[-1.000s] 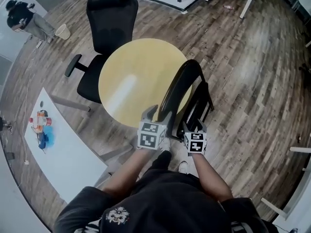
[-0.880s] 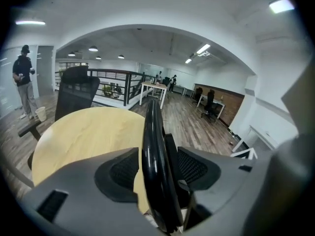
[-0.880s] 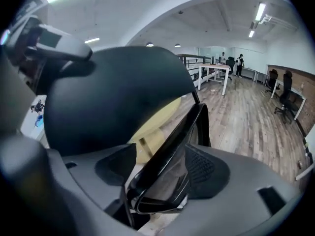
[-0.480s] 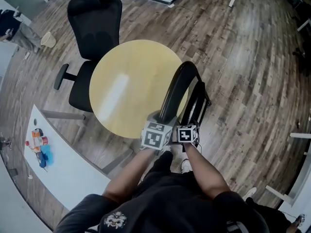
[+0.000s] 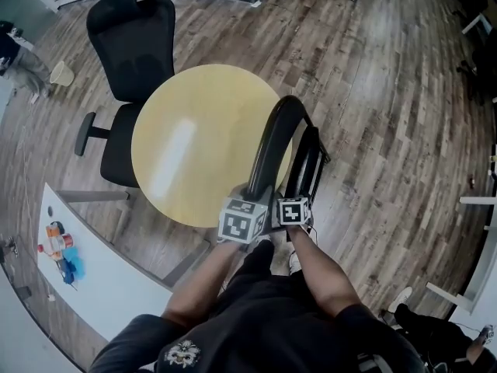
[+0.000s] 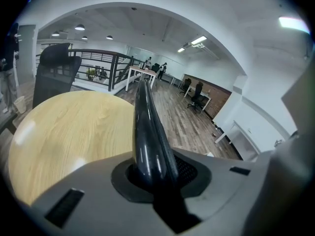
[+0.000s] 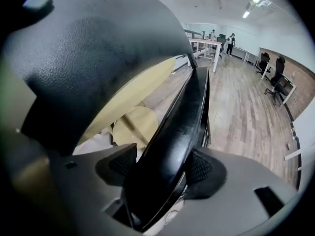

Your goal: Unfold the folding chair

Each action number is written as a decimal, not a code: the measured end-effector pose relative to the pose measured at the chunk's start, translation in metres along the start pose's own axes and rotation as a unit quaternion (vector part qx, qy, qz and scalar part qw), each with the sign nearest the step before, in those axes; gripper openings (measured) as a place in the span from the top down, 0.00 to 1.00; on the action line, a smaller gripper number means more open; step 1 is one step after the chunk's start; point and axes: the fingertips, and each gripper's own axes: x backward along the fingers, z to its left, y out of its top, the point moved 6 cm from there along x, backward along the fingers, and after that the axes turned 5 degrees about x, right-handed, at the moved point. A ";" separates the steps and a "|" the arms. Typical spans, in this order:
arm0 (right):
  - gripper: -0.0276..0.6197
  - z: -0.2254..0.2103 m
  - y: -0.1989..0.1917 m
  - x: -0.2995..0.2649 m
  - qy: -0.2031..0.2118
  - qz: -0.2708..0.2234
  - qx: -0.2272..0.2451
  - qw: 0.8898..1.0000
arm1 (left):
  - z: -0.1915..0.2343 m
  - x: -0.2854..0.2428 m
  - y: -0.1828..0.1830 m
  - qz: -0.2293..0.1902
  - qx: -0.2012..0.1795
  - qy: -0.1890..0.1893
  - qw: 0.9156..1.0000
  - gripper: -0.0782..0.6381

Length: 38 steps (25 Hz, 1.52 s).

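Observation:
The black folding chair stands folded, leaning against the round yellow table. My left gripper is at the near end of its curved back tube. The jaws are closing and the pads press on the tube from both sides in the left gripper view. Just to its right, my right gripper straddles the flat folded seat panel. Both ribbed pads touch the panel in the right gripper view. The chair's legs are hidden below the grippers.
A black office chair stands behind the round table. A white desk with small items sits at the lower left. Another person's leg shows at the lower right. Wooden floor spreads to the right.
Both grippers have come down along the chair. The left one has closed on the back tube. The right one has drawn closer to the left and settled over the seat panel.

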 end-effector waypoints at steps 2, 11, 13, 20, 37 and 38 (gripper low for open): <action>0.51 -0.001 -0.003 0.000 0.011 -0.003 -0.004 1.000 | 0.002 0.001 0.000 0.003 -0.004 -0.005 1.000 0.79; 0.53 -0.029 -0.021 0.018 0.023 -0.024 -0.065 0.997 | -0.004 0.003 0.000 0.008 -0.008 -0.015 1.000 0.78; 0.54 -0.039 -0.028 0.026 0.028 -0.034 -0.082 0.996 | -0.011 0.002 0.000 0.007 -0.012 -0.019 1.000 0.78; 0.54 -0.097 -0.065 0.059 0.038 -0.073 -0.126 0.989 | -0.039 -0.004 -0.005 0.007 -0.023 -0.031 0.999 0.77; 0.41 -0.293 -0.179 0.099 0.137 -0.088 -0.147 0.976 | -0.110 -0.062 -0.028 0.009 -0.007 0.029 1.000 0.71; 0.35 -0.309 -0.188 0.097 0.140 -0.088 -0.164 0.972 | -0.115 -0.068 -0.031 0.013 -0.007 0.035 0.999 0.70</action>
